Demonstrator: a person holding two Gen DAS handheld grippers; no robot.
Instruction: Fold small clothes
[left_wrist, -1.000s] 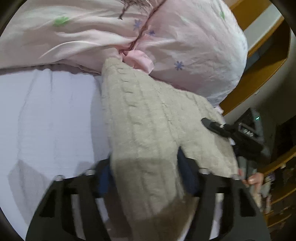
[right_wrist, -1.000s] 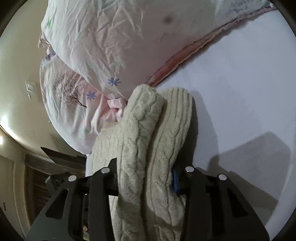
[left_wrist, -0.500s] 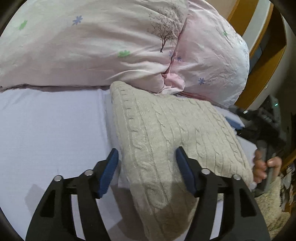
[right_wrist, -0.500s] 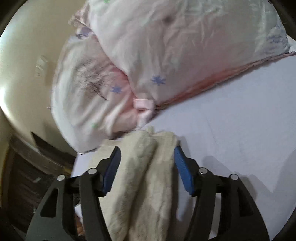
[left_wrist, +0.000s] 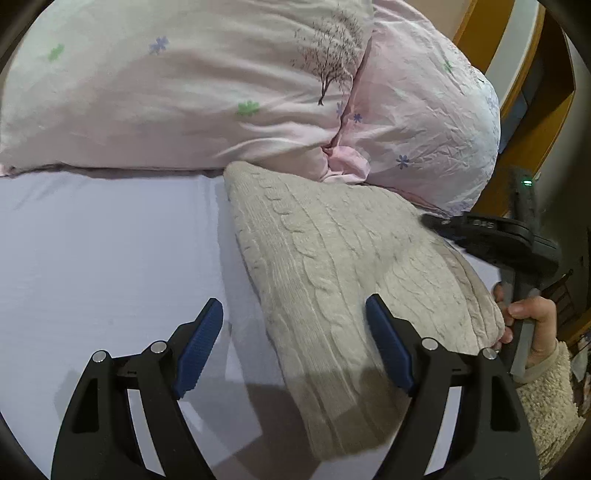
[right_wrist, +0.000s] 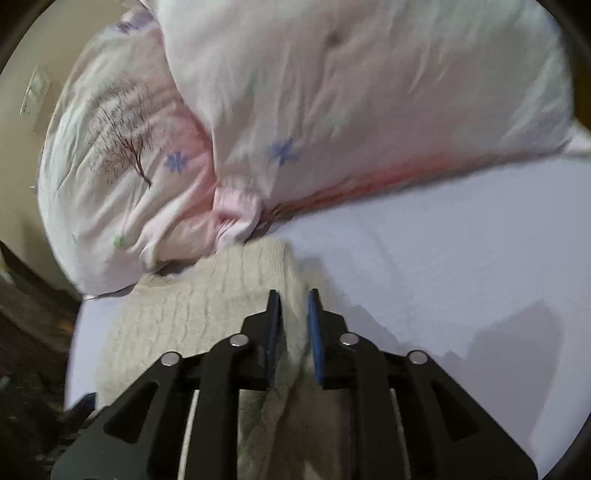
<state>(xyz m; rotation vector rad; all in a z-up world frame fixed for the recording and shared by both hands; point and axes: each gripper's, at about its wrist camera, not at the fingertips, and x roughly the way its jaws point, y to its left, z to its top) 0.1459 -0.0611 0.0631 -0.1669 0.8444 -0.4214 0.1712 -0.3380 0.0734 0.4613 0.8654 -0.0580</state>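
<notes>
A folded cream cable-knit sweater (left_wrist: 332, 251) lies on the pale lilac sheet (left_wrist: 92, 251), its far corner against the pink pillows. My left gripper (left_wrist: 295, 347) is open, its jaws wide apart over the sweater's near edge, holding nothing. In the right wrist view the sweater (right_wrist: 207, 306) lies at lower left. My right gripper (right_wrist: 293, 325) has its jaws nearly together, pinching a fold of the sweater's edge. The right gripper also shows in the left wrist view (left_wrist: 491, 236), at the sweater's right side.
Two pink floral pillows (left_wrist: 184, 85) (right_wrist: 332, 92) stand along the head of the bed. A wooden headboard or shelf (left_wrist: 532, 122) is at the far right. Bare sheet (right_wrist: 461, 258) stretches to the right of the sweater.
My left gripper let go of the sweater and opened wide. My right gripper opened half a second ago and has now closed on the sweater's edge. The sweater now lies flat.
</notes>
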